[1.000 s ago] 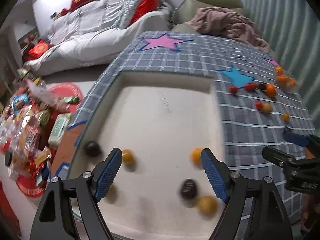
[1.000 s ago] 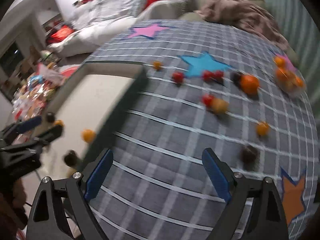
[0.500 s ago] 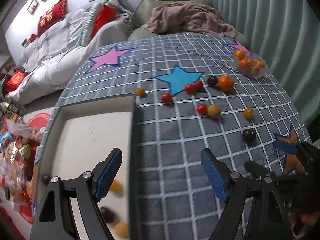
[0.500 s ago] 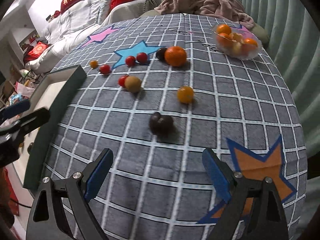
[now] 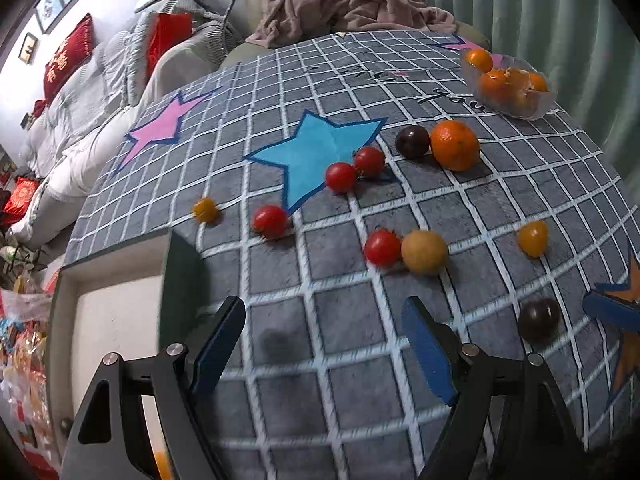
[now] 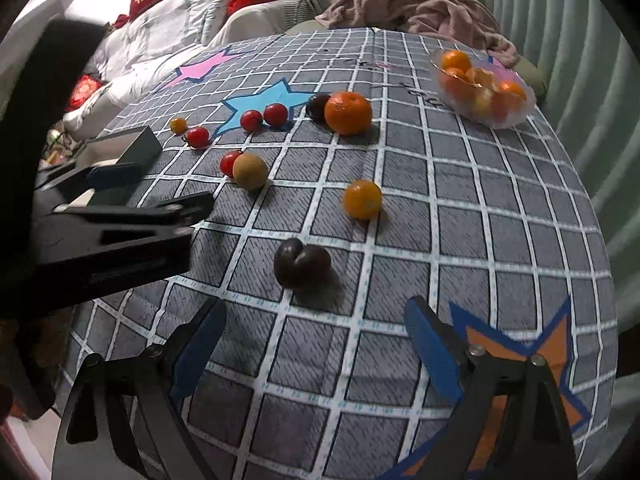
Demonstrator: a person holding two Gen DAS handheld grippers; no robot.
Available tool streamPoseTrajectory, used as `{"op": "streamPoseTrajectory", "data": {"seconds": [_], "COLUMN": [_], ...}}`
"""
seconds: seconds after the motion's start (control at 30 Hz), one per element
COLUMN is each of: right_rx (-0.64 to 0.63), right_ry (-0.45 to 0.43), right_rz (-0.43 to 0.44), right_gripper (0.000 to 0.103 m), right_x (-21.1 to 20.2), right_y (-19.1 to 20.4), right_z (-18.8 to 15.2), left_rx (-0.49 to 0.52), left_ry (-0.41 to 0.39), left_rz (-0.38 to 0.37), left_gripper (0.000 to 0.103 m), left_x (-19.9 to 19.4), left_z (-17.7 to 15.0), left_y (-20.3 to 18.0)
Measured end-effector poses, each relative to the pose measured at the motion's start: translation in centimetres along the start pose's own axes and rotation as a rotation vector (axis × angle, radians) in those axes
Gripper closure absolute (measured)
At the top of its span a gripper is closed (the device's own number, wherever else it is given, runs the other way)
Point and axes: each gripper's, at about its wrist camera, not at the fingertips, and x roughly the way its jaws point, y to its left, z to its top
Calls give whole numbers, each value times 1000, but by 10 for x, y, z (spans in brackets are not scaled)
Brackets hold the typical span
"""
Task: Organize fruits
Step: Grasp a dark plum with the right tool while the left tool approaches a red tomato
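Loose fruit lies on the grey checked tablecloth (image 5: 340, 300). A dark plum (image 6: 302, 266) sits just ahead of my open, empty right gripper (image 6: 316, 344); it also shows in the left wrist view (image 5: 538, 319). Beyond it lie a small orange fruit (image 6: 363, 199), a tan round fruit (image 6: 250, 171) touching a red tomato (image 6: 229, 161), more red tomatoes (image 6: 264, 117), a big orange (image 6: 347, 113) and a second dark plum (image 6: 316, 106). My left gripper (image 5: 324, 344) is open and empty over the cloth, right of the tray (image 5: 116, 292).
A clear bowl of oranges (image 6: 482, 90) stands at the far right of the table. The open tray's dark wall (image 5: 178, 276) rises at the table's left. A sofa with a pink blanket (image 5: 352, 4) is behind. Snack packets (image 5: 20, 356) lie on the floor left.
My left gripper has swung right, from over the tray's inside to over the cloth. My right gripper has moved forward toward the near dark plum. Both stay open.
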Motion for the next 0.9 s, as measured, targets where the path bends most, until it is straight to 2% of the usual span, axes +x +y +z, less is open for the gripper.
{"op": "streamPoseTrajectory", "data": {"seconds": [0.23,0.33,0.37,0.43,0.5,0.53,0.57,0.6,0.7,0.9], "right_rx": [-56,-64,-66,-74,-77,-71,-61,-51,-28,-1], "right_ry": [-23,-33,-39,-51,-57,-57,-57,-57,-51,-40], "right_rz": [-7,0,-3,-12,1,14,26,35,57,83], "right_gripper": [12,13,17,33,62,67,71,72,72,72], "right_x": [8,11,11,11,10,9,8,7,4,-4], "right_y": [8,10,11,12,12,11,9,7,2,-4], "right_z": [8,13,14,16,18,18,17,16,13,3], "left_rx": [7,-12,-18,-25,-26,-22,-17,-10,4,-39], "left_ry": [-36,-40,-38,-40,-42,-43,-43,-43,-54,-32], "left_rz": [-39,-86,-94,-121,-144,-152,-155,-153,-131,-157], "left_gripper": [22,35,36,51,61,70,74,81,81,81], "left_x": [16,19,19,19,17,16,16,14,10,0], "left_z": [20,25,26,26,25,24,24,24,18,1], "left_y": [-5,-4,-4,-5,-7,-9,-12,-15,-19,-9]}}
